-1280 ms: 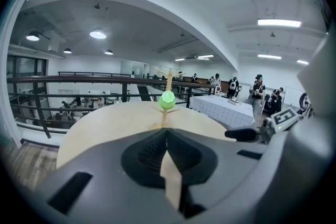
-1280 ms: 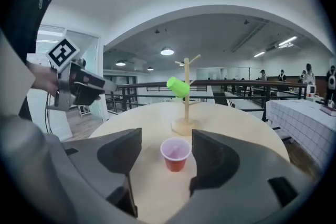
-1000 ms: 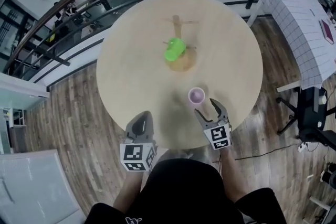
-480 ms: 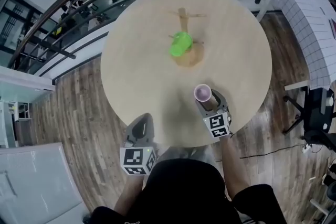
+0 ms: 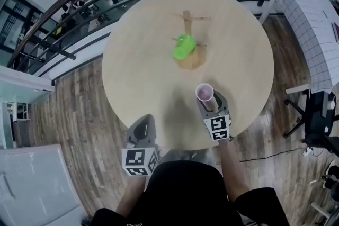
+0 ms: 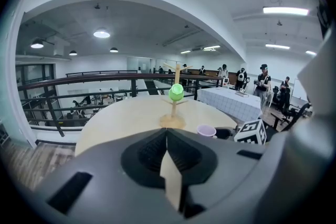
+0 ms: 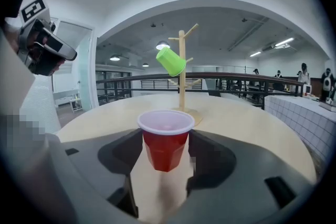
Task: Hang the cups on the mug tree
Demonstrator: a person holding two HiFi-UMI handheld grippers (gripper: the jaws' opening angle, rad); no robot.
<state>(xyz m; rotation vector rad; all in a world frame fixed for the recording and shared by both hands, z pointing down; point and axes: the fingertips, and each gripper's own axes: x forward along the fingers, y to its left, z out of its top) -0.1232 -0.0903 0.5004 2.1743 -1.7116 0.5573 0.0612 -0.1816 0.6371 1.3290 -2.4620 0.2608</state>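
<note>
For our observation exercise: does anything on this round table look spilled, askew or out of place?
Nothing stands out. The green cup hangs tilted on the mug tree, as hung cups do; the red cup stands upright between the closing jaws of the right gripper.

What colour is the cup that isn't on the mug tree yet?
The cup is red with a white rim; clearest in the right gripper view.

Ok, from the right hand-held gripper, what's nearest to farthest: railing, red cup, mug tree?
In the right gripper view:
1. Red cup, between the closing jaws of the right hand-held gripper.
2. Mug tree, straight behind it.
3. Railing, far background.
</note>
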